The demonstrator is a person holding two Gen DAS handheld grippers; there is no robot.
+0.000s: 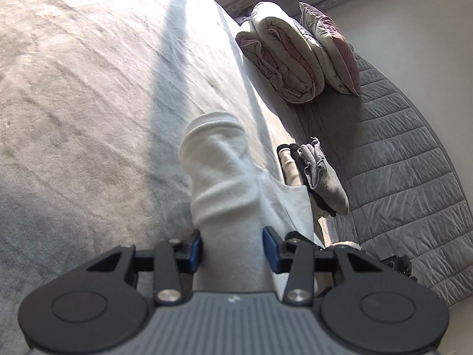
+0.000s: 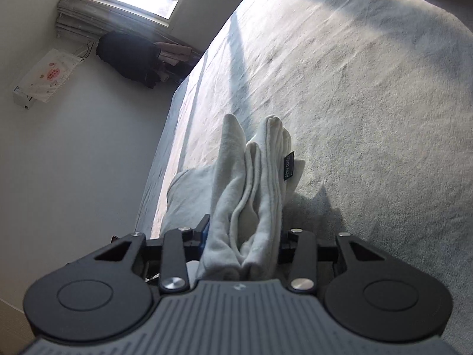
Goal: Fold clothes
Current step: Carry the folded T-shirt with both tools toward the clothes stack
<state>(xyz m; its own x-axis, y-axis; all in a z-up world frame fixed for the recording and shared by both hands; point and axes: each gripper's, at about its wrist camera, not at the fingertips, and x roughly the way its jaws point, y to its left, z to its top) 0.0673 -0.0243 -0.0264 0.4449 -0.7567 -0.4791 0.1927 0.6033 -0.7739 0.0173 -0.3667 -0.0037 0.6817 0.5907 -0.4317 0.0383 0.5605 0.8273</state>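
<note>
1. Left gripper (image 1: pixel 233 250): jaws are clenched on a rounded fold of the white garment (image 1: pixel 220 183), which is held above the bed (image 1: pixel 74 88).
2. Right gripper (image 2: pixel 244 244): jaws are clenched on bunched layers of the same white garment (image 2: pixel 254 189); a small black label (image 2: pixel 289 163) is seen on it.
3. Folded duvet (image 1: pixel 283 56) and pillow (image 1: pixel 331 44): placed on the quilted grey cover (image 1: pixel 399 159).
4. Dark clothes pile (image 1: pixel 319 174): laid beside the garment.
</note>
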